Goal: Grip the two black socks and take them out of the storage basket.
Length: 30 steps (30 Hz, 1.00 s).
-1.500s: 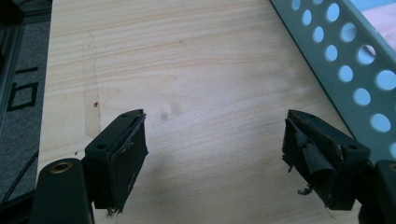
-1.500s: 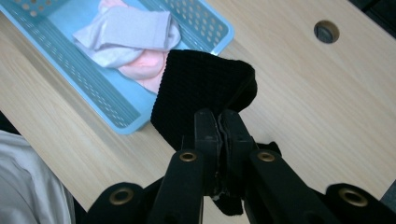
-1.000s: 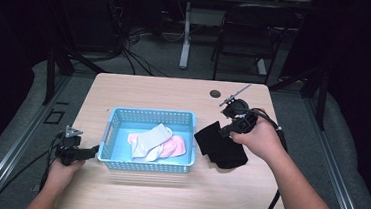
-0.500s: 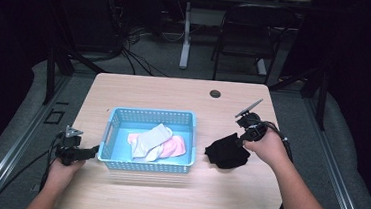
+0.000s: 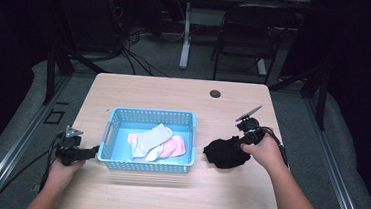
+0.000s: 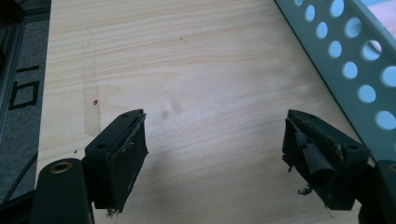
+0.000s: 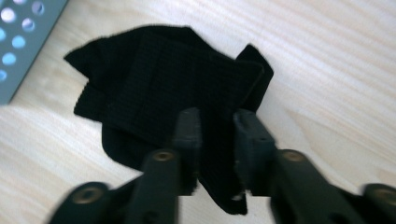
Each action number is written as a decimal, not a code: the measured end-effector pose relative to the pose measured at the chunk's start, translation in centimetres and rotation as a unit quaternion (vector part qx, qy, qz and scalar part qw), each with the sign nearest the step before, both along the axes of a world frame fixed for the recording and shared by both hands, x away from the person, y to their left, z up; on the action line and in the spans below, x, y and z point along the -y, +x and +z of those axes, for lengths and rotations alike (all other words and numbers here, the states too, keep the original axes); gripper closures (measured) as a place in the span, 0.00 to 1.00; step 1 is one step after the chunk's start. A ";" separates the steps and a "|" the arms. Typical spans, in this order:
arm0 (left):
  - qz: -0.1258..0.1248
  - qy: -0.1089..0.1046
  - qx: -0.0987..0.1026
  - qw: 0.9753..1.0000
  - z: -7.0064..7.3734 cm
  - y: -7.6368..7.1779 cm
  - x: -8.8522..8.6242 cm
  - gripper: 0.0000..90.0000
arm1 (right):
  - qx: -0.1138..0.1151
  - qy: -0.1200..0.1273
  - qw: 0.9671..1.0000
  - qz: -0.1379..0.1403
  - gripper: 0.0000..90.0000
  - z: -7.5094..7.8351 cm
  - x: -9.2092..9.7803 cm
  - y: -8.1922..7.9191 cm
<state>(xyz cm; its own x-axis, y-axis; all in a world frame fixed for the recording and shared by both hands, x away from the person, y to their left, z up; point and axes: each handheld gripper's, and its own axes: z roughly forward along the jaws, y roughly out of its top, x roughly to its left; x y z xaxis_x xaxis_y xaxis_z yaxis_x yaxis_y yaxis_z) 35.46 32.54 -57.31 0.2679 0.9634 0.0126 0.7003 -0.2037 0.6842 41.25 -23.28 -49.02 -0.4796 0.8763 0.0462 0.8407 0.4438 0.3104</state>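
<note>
From above, my right gripper (image 5: 239,141) holds the black cloth (image 5: 225,153) on the table (image 5: 174,91), right of the blue basket (image 5: 143,166). My left gripper (image 6: 215,154) spreads its jaws wide over bare wood. In my right gripper view, my jaws pinch the cloth's near edge.

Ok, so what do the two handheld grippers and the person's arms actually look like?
Both are black two-jaw tools. The left gripper carries a grey three-cornered plate and trails a dark cable; its jaw pads look frayed. The right gripper has a similar plate and cable. The forearms show no sleeves.
</note>
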 end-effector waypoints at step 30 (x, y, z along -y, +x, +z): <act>0.004 -0.002 0.001 1.000 0.0 -0.2 -0.2 0.24 | 0.072 0.001 0.996 0.051 0.62 1.8 -2.6 -3.9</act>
